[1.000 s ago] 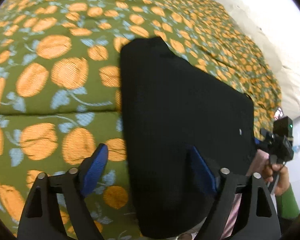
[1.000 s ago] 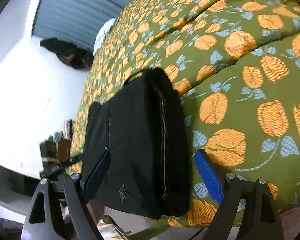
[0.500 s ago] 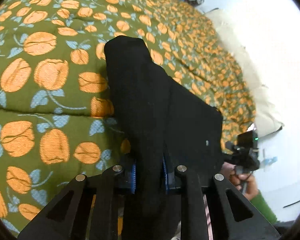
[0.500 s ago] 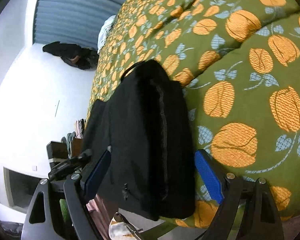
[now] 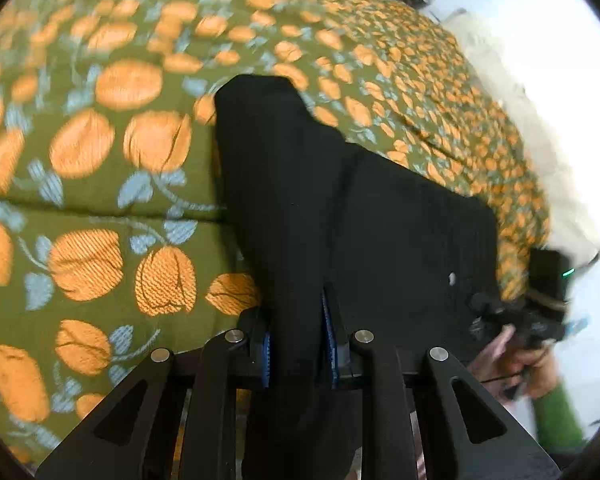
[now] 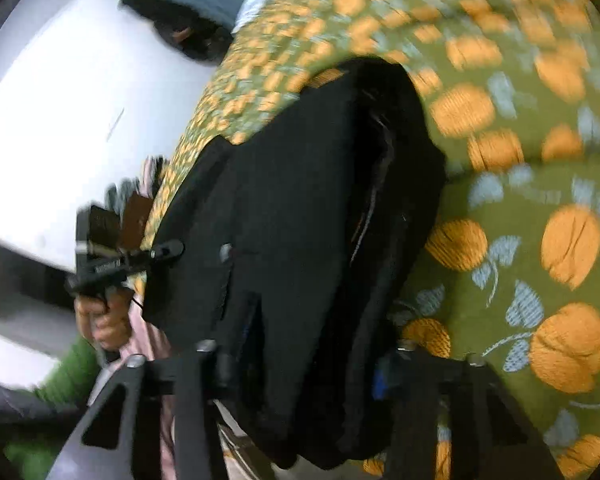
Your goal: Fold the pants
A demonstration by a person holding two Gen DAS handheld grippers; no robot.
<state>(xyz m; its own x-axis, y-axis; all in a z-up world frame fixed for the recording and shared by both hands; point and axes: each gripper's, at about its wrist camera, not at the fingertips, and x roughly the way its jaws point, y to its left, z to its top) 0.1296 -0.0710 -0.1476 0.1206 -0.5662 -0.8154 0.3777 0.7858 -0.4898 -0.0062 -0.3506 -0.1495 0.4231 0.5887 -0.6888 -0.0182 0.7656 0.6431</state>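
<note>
Since a second ago your left gripper [image 5: 296, 344] has closed onto the near edge of the black pants [image 5: 340, 200], bunching a ridge of cloth between its blue pads. Your right gripper [image 6: 300, 368] has just been closing too, and its jaws now pinch the thick folded edge at the other side. Ahead of both grippers, the pants lie on the green, orange-flowered bedspread [image 5: 100, 200].

One pair of folded black fabric pants [image 5: 364, 216], one green quilt with orange flower print [image 5: 100, 184]. Two black two-finger grippers: left gripper [image 5: 296, 354], right gripper [image 6: 300, 364]. One cream pillow [image 5: 516, 92]
</note>
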